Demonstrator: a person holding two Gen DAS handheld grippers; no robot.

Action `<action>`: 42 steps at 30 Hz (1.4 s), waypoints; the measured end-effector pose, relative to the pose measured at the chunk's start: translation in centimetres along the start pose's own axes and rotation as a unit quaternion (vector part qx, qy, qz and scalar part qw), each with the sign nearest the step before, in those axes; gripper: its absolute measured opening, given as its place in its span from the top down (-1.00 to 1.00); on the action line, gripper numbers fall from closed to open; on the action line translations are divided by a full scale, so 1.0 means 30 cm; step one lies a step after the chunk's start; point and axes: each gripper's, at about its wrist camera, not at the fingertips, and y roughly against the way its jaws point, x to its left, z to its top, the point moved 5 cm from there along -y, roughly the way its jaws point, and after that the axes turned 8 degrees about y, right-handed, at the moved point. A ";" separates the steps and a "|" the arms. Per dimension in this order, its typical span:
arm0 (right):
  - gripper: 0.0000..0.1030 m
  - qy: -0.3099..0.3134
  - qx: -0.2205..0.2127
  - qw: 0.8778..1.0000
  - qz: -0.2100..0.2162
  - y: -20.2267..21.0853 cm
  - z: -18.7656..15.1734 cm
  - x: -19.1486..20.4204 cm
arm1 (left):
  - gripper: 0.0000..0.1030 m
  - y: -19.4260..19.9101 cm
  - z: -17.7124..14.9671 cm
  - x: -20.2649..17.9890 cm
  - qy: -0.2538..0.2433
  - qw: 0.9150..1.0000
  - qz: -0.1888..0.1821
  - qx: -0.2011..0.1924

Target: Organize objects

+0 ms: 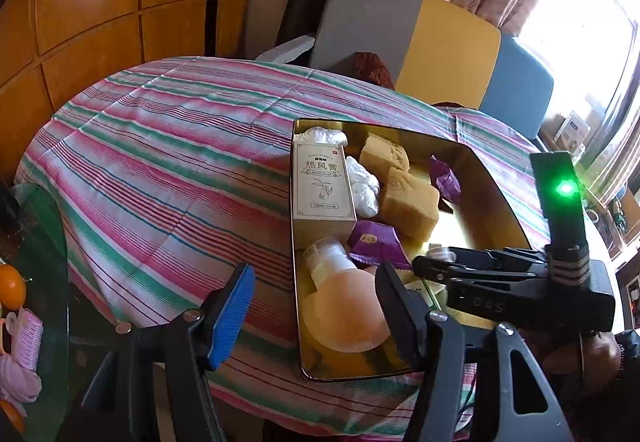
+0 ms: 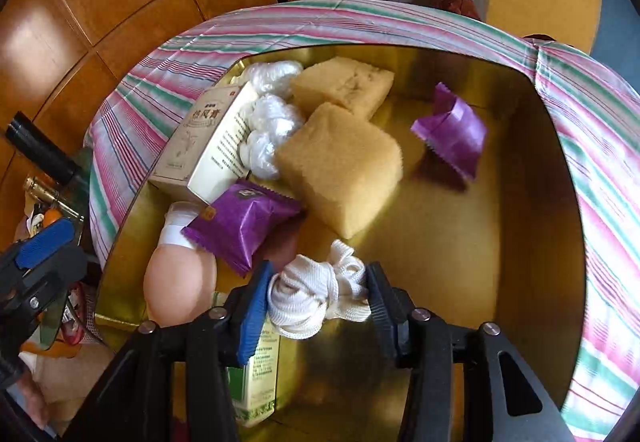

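Two hand-held grippers: both hang over the gold tin (image 2: 532, 178) on the striped worktop (image 1: 168, 146).
Right hand-held gripper (image 2: 318, 298): a white cord bundle (image 2: 316, 298) sits between its jaws, low in the frame. I cannot tell if the pads squeeze it or have let go.
Why it is there: I think the cord is being put into the tin with the other things.
Left hand-held gripper (image 1: 316, 306): jaws apart, nothing in them. It waits by the tin's near left rim, maybe for its turn.
Already in the tin: two yellow sponges (image 2: 340, 166), two purple packets (image 2: 240, 226), a cream box (image 2: 208, 146), white plastic bags (image 2: 268, 122) and a peach bottle (image 2: 180, 286).
Hard to see: a green and white box (image 2: 258, 374) is half hidden under the right jaws. The far purple packet is blurry. Things at the left edge are cut off.
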 end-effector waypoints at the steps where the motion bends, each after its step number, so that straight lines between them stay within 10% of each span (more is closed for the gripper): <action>1: -0.13 -0.002 -0.002 1.000 0.005 -0.002 -0.001 0.002 | -0.22 0.000 -0.002 -0.002 -0.002 1.000 0.001 0.000; 24: -0.46 -0.030 -0.111 0.993 -0.031 0.285 -0.027 -0.068 | -0.23 0.031 -0.023 -0.099 -0.050 0.999 -0.002 -0.004; 42: -0.56 -0.171 -0.105 0.973 -0.118 0.488 -0.255 -0.489 | -0.24 0.024 -0.052 -0.267 -0.107 0.994 -0.033 0.011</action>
